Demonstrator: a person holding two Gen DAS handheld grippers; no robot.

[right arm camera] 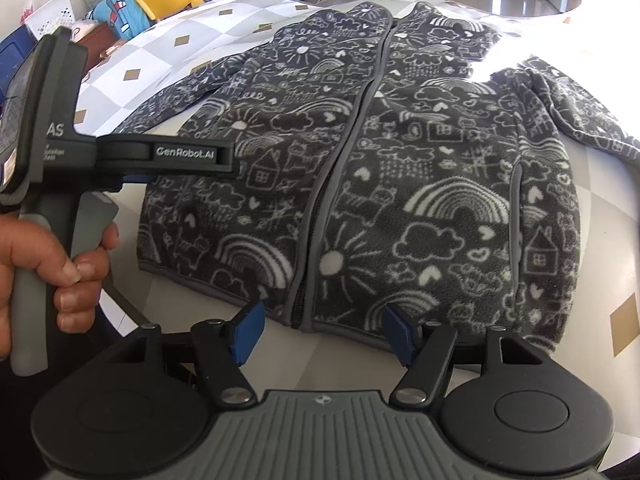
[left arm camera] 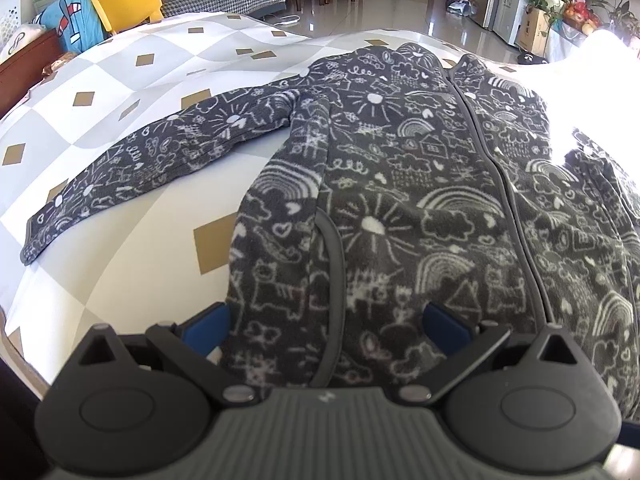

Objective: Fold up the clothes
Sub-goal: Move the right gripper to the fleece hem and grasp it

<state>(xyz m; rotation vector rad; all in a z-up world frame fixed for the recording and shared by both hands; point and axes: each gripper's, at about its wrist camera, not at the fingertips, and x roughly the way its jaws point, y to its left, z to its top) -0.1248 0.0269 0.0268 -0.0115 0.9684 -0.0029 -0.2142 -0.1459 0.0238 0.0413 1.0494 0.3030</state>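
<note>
A dark grey fleece jacket (left arm camera: pixel 400 200) with white doodles lies zipped and face up on a checked sheet (left arm camera: pixel 120 72). One sleeve (left arm camera: pixel 140 160) stretches out to the left, the other sleeve (right arm camera: pixel 580 112) bends off to the right. My left gripper (left arm camera: pixel 328 326) is open low over the jacket's near left part, with fabric lying between its wide-set blue pads (left arm camera: pixel 212 328). A hand (right arm camera: pixel 44 256) holds that gripper by its handle in the right wrist view. My right gripper (right arm camera: pixel 324 334) is open at the bottom hem, its pads either side of the zipper's lower end.
The sheet (right arm camera: pixel 160 60) covers a broad flat surface whose near edge shows at the lower left. Behind it stand a yellow chair (left arm camera: pixel 128 0), a sofa with cushions and a white basket. Strong sunlight washes out the far right.
</note>
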